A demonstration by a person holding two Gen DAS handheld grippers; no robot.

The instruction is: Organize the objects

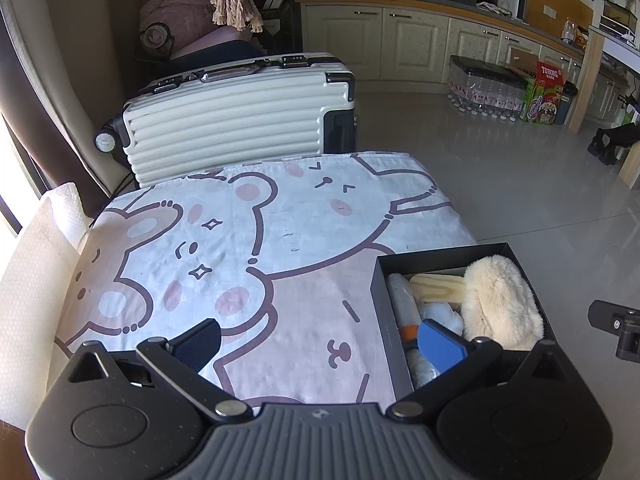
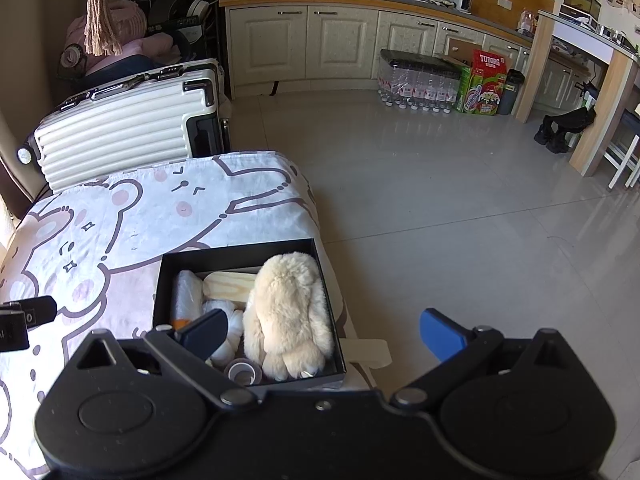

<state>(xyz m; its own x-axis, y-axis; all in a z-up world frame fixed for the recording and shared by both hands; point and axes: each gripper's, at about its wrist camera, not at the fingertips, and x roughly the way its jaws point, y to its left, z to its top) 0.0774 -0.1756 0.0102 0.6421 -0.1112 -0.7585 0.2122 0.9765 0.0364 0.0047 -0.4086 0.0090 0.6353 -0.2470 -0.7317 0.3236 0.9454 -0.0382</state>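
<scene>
A black open box (image 1: 382, 304) (image 2: 160, 292) sits at the table's right edge on a cartoon-bear cloth (image 1: 240, 240) (image 2: 120, 216). Inside it lie a cream plush toy (image 1: 500, 300) (image 2: 288, 312), a wooden piece (image 1: 436, 286) (image 2: 228, 282), a wrapped white bottle with an orange band (image 1: 404, 308) (image 2: 186, 296), a white fluffy item (image 1: 442, 316) (image 2: 236, 322) and a tape roll (image 2: 243, 372). My left gripper (image 1: 320, 344) hovers open over the cloth and the box's left wall, holding nothing. My right gripper (image 2: 324, 334) is open above the box's near right side, empty.
A white ribbed suitcase (image 1: 236, 120) (image 2: 120, 124) stands behind the table. Paper towel (image 1: 36, 280) lies at the left edge. Tiled floor (image 2: 440, 220) spreads to the right, with bottled water packs (image 2: 416, 80), a Tuborg carton (image 2: 484, 84) and cream cabinets (image 2: 320, 44) beyond.
</scene>
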